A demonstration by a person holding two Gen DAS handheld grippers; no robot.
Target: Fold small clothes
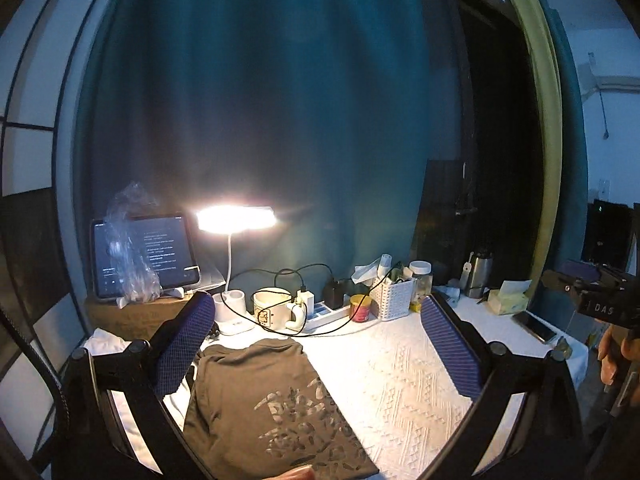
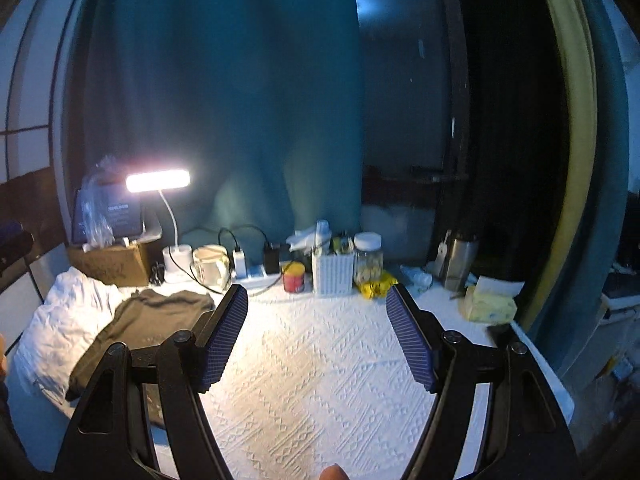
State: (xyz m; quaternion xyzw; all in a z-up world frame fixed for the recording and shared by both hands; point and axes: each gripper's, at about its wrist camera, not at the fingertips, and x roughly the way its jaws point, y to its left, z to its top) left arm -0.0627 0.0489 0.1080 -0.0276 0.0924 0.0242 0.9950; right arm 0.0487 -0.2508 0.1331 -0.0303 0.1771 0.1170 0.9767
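- Fingers of the left gripper [image 1: 320, 344] are spread wide apart, with nothing held between them.
- Just below and between those fingers, a dark grey shirt [image 1: 276, 412] with a pale printed pattern is laid flat on the white textured cloth [image 1: 400, 380]; its left edge is passed under the left finger [image 1: 184, 344].
- The right gripper [image 2: 316, 336] is likewise held wide open and empty above bare cloth; from it, the shirt [image 2: 148, 320] is seen off to the left, lying partly on a crumpled white garment [image 2: 64, 320].
- Beyond the left gripper's fingertips, a mug [image 1: 272, 310], a red tin [image 1: 361, 308] and a white basket [image 1: 394, 298] are lined up along the back edge.
- Further back to the left, a lit lamp [image 1: 236, 218] and a tablet [image 1: 144, 254] are seen.
- To the far right, a tissue box [image 1: 508, 300] is seen.
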